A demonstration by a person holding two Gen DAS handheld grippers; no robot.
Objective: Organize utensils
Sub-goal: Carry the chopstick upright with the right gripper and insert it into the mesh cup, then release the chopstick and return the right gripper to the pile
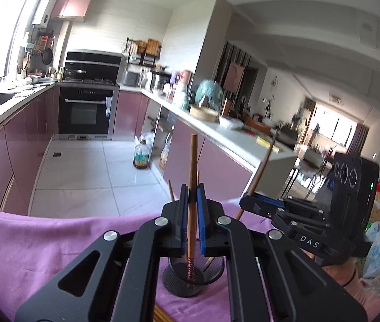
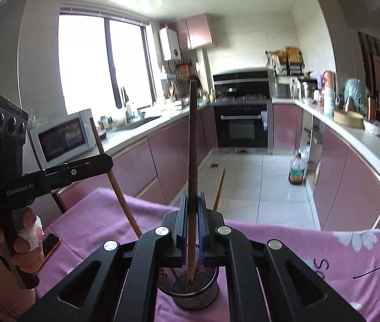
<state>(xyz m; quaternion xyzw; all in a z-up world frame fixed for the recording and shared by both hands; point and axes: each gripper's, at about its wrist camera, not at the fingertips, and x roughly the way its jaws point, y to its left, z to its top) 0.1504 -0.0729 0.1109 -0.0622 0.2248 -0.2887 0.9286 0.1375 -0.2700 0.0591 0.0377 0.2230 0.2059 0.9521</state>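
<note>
A black mesh utensil cup (image 1: 190,281) stands on the pink cloth (image 1: 42,241). My left gripper (image 1: 192,198) is shut on a light wooden chopstick (image 1: 193,166), held upright with its spiralled tip inside the cup. My right gripper (image 2: 192,204) is shut on a dark brown chopstick (image 2: 192,139), also upright with its lower end in the cup (image 2: 190,295). Each gripper shows in the other's view: the right one (image 1: 265,204) with its dark chopstick (image 1: 262,169), the left one (image 2: 104,161) with its light chopstick (image 2: 115,185). More chopsticks lean in the cup.
A phone (image 2: 49,247) lies on the cloth at the left. Loose chopsticks (image 1: 160,315) lie on the cloth below the cup. Pink kitchen cabinets, an oven (image 2: 243,126), a microwave (image 2: 64,136) and a bottle (image 2: 295,171) on the tiled floor lie beyond the table.
</note>
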